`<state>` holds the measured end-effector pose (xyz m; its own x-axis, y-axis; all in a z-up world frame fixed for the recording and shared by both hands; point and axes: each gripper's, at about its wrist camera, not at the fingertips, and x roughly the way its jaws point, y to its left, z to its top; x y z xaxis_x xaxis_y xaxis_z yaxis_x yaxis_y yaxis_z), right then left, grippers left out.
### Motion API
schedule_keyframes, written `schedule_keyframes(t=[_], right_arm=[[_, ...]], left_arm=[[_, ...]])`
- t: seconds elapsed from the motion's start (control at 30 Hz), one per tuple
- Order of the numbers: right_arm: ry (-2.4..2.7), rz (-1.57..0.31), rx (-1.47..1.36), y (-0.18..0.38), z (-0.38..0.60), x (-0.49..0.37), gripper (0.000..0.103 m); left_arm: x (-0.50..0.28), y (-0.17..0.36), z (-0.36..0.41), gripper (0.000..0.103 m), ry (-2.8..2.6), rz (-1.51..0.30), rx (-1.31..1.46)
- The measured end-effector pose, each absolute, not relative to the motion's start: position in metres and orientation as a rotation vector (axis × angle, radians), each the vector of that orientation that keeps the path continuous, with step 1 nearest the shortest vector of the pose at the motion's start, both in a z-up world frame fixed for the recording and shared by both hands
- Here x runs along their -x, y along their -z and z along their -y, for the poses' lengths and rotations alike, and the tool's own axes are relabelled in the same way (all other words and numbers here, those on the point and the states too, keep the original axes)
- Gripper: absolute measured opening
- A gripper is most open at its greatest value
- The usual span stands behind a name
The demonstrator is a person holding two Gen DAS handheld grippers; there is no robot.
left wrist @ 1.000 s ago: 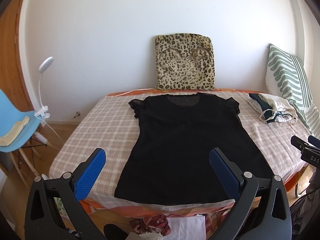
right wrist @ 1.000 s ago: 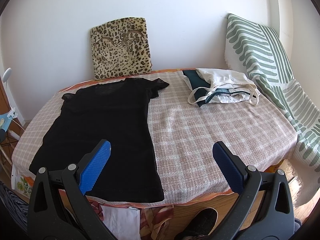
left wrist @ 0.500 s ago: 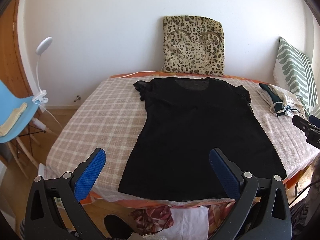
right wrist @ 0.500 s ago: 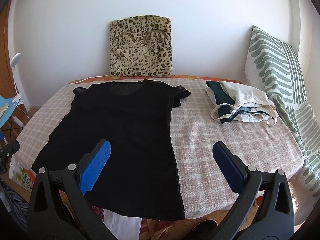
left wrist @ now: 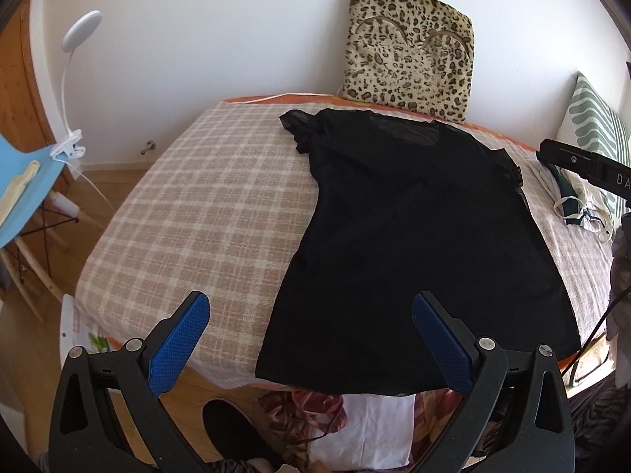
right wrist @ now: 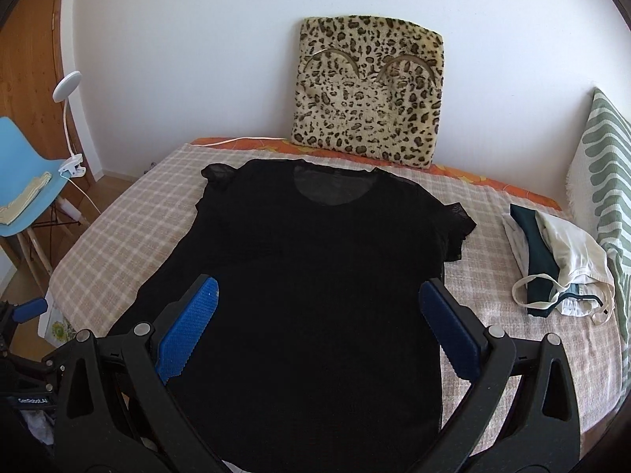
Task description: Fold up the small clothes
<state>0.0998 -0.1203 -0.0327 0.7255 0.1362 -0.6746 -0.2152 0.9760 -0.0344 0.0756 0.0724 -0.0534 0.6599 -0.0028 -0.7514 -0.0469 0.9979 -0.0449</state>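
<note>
Nearest the cameras, both tools sit at the foot of the bed. Left hand-held gripper [left wrist: 309, 335]: blue-padded fingers [left wrist: 179, 341] spread wide, nothing between them, poised above the near edge of the bed just left of the shirt hem. Right hand-held gripper [right wrist: 315, 329]: fingers [right wrist: 189, 329] also spread wide and empty, hovering over the lower half of the shirt; contact with the cloth cannot be judged. A shoe [left wrist: 232, 429] shows on the floor below the left tool.

Shirt [right wrist: 315, 276]: black, short-sleeved, laid flat and unfolded on the bed [left wrist: 205, 205], hem toward the cameras and hanging slightly over the near edge, neckline toward the wall. Sleeves lie out to either side, a little crumpled. Bed cover is a beige and white check, with an orange sheet showing at the edges.

Right of the shirt, well apart from it, a small pile of clothes [right wrist: 552, 260] in white and dark green lies on the cover. Striped cushion [right wrist: 603, 205], green and white, stands beside that pile at the bed's right side.

Farther back, a leopard cushion [right wrist: 370, 90] leans upright on the white wall, just behind the neckline. Off the bed's left side: blue chair [right wrist: 23, 173] with a clip lamp [right wrist: 67, 118] fixed to it.
</note>
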Motion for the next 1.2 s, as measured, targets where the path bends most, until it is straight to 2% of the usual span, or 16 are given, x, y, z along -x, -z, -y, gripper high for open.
schedule_keyframes(t=[0.17, 0.4, 0.53, 0.6, 0.77, 0.87, 1.07, 1.2], right_arm=[[-0.269, -0.786, 0.148, 0.040, 0.077, -0.143, 0.103], [-0.340, -0.837, 0.191, 0.050, 0.020, -0.203, 0.103], [-0.365, -0.872, 0.192, 0.061, -0.004, -0.238, 0.103], [-0.367, -0.886, 0.203, 0.070, -0.016, -0.253, 0.100], [-0.378, -0.922, 0.266, 0.097, -0.050, -0.285, 0.092], [-0.394, -0.942, 0.288, 0.108, -0.070, -0.302, 0.090], [-0.403, -0.960, 0.323, 0.123, -0.103, -0.330, 0.085], [-0.410, -0.993, 0.293, 0.130, -0.111, -0.352, 0.081]], left_arm=[[-0.086, 0.068, -0.087, 0.087, 0.011, -0.901, 0.114], [-0.100, 0.080, -0.096, 0.079, 0.032, -0.946, 0.101], [-0.108, 0.088, -0.098, 0.066, 0.055, -0.983, 0.077], [-0.112, 0.092, -0.097, 0.062, 0.069, -0.998, 0.059], [-0.124, 0.105, -0.096, 0.047, 0.112, -1.044, 0.043], [-0.128, 0.112, -0.097, 0.042, 0.118, -1.052, 0.035], [-0.133, 0.122, -0.104, 0.040, 0.126, -1.083, 0.064], [-0.132, 0.127, -0.111, 0.032, 0.150, -1.093, 0.107]])
